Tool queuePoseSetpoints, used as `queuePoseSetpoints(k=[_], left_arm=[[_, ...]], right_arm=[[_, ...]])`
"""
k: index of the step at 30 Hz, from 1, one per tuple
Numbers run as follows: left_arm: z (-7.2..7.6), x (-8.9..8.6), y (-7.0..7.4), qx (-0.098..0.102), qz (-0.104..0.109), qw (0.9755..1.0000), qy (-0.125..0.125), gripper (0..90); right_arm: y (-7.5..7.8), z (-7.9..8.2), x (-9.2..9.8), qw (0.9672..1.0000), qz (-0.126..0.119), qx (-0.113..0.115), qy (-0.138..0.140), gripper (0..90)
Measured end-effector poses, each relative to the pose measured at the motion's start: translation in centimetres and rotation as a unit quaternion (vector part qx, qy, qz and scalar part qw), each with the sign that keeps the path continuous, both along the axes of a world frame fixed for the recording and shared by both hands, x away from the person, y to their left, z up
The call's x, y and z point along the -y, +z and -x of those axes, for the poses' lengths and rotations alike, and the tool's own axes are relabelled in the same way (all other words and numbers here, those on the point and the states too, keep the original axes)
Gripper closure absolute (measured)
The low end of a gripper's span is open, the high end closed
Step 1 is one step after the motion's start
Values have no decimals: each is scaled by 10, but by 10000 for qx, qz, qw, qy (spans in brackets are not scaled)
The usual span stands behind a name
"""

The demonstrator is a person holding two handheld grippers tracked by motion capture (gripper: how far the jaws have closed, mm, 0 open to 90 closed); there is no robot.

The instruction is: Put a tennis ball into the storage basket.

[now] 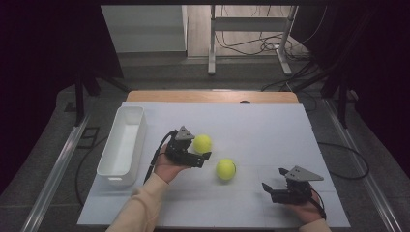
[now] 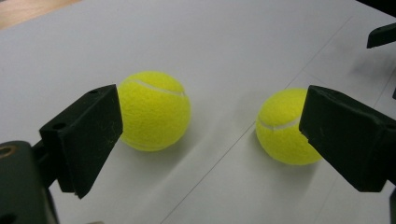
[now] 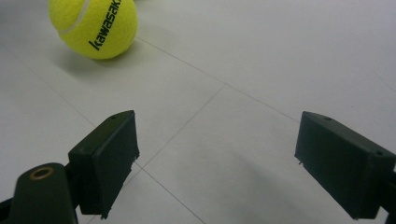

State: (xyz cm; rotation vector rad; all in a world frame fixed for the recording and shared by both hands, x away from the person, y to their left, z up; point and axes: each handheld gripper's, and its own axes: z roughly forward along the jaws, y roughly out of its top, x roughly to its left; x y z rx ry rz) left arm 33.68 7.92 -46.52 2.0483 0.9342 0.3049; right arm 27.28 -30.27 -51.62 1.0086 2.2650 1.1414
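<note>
Black jaws of the left gripper point(image 2: 210, 140) stand wide apart with nothing between them; one ball point(image 2: 154, 110) lies just ahead beside the left jaw, the second ball point(image 2: 282, 127) partly behind the right one. From above, the left gripper point(image 1: 199, 153) sits just beside the first ball point(image 1: 202, 143), while the other ball point(image 1: 226, 169) rests mid-counter, apart from both hands. The right gripper point(image 1: 273, 182) waits low near the counter's near edge, jaws apart and empty. The white bin point(image 1: 107, 170) at the left is empty, so I judge nothing is done yet: both balls are left to pick up and drop in. The counter point(image 1: 270, 130) is bare around the balls, with open room to the bin; its left edge lies just past it.
</note>
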Motion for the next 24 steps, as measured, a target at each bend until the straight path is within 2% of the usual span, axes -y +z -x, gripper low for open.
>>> queuePoseSetpoints(k=[8, 24], left_arm=[[-11, 6, -3, -74, -121, 9999, -8, 68], [-39, 15, -18, -375, -438, 9982, 171, 59]], right_arm=[[0, 0, 0, 10000, 12, -1, -1, 137], [0, 0, 0, 10000, 14, 2, 2, 137]])
